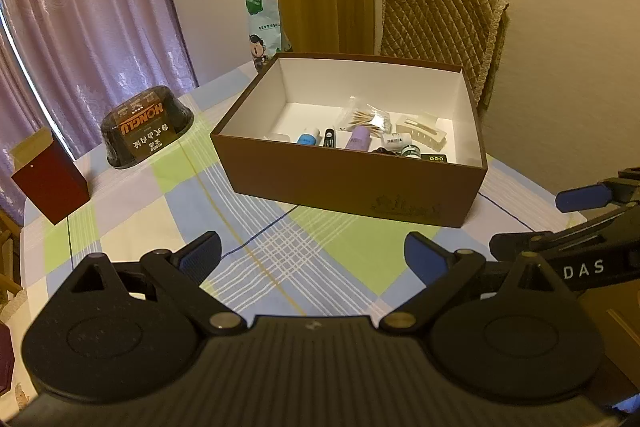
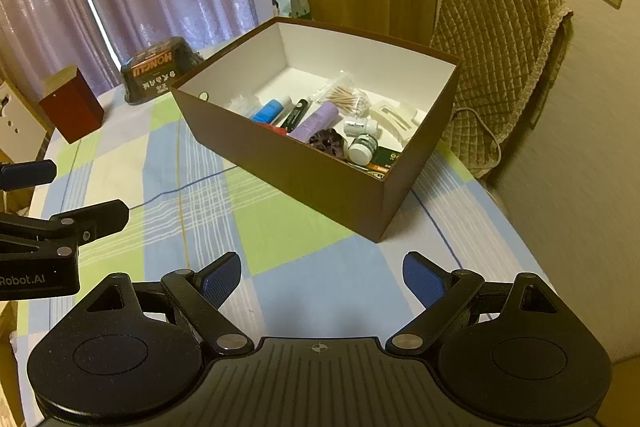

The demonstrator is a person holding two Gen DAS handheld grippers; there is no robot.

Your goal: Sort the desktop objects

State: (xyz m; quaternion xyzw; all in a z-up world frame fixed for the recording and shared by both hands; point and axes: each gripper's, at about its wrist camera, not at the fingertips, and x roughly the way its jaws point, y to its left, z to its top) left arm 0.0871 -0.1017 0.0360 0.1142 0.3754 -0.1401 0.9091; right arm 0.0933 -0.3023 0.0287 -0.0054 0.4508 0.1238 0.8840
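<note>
Both grippers hover wide apart and empty over the checked tablecloth [image 2: 280, 227], the left gripper [image 1: 312, 259] with its blue pads spread and nothing between them, the right gripper [image 2: 322, 281] just the same. Straight ahead of both sets of fingers sits the brown box [image 1: 352, 187], open-topped, and down inside it lie a purple tube [image 2: 314, 121], a blue-capped tube [image 2: 268, 111], a bag of cotton swabs [image 2: 346, 95], a white hair clip [image 2: 396, 117] and a small white bottle [image 2: 362, 149]. Off beyond the left fingertips, a dark bowl-shaped pack [image 1: 146, 127] and a red box [image 1: 52, 183] stand on the cloth, well apart from the brown box.
</note>
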